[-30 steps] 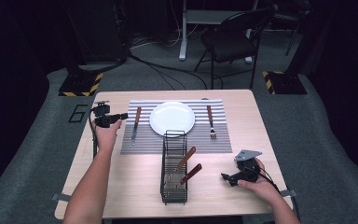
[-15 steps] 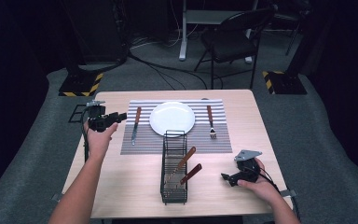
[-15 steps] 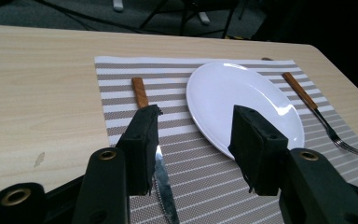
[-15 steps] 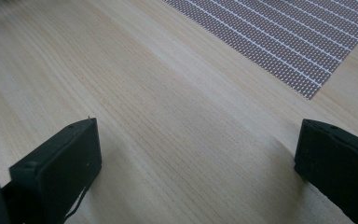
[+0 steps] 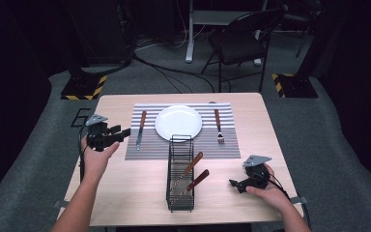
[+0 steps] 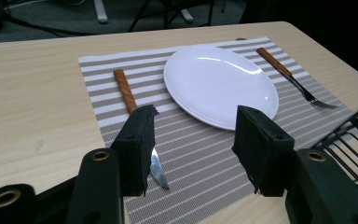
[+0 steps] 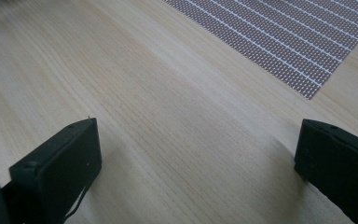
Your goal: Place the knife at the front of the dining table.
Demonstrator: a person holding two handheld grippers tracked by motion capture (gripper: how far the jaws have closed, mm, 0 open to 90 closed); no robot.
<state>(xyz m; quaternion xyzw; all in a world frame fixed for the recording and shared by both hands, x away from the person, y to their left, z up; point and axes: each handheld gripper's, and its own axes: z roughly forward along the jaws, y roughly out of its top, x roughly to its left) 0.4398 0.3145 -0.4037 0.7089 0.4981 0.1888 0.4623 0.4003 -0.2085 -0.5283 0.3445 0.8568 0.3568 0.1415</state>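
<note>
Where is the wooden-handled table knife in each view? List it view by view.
High view: the wooden-handled table knife lies on the left part of the striped grey placemat, left of the round white plate.
Left gripper view: the knife is left of centre, beside the plate.
Right gripper view: the placemat's corner sits upper right.
Shared landmark: the placemat.

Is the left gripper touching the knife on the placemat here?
Apart. In the high view the left gripper hangs beside the placemat, with bare table between it and the knife. In the left gripper view nothing is between its open jaws.
</note>
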